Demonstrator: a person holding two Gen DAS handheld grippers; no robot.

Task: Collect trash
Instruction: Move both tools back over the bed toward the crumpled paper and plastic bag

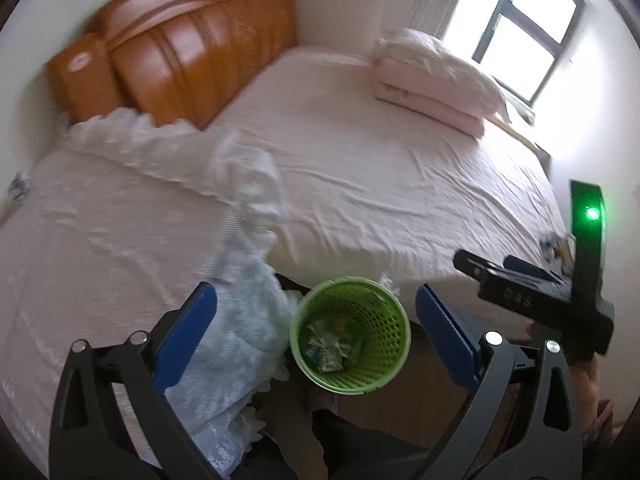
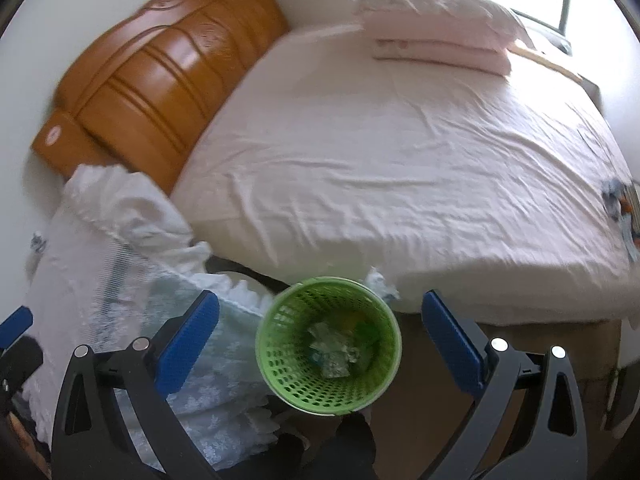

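A green perforated basket (image 1: 350, 336) stands on the floor against the bed, with crumpled wrappers (image 1: 328, 350) in its bottom. My left gripper (image 1: 316, 292) hangs above it, open, with nothing between its blue fingers (image 1: 188, 332). In the right wrist view the same basket (image 2: 328, 344) lies below my right gripper (image 2: 320, 300), which is also open and holds nothing. A colourful wrapper (image 2: 620, 204) lies on the bed's right edge, also seen as a wrapper (image 1: 556, 244) beside the right gripper's black body (image 1: 520, 284). A crumpled white scrap (image 2: 382, 280) sits just behind the basket.
A bed with a pink sheet (image 2: 380, 152) fills the view, with a wooden headboard (image 2: 160, 68) behind it. Folded pink bedding (image 2: 436, 28) lies near the window (image 1: 532, 16). A white lace cover (image 2: 120, 264) drapes down left of the basket. A small object (image 1: 18, 188) sits at the far left.
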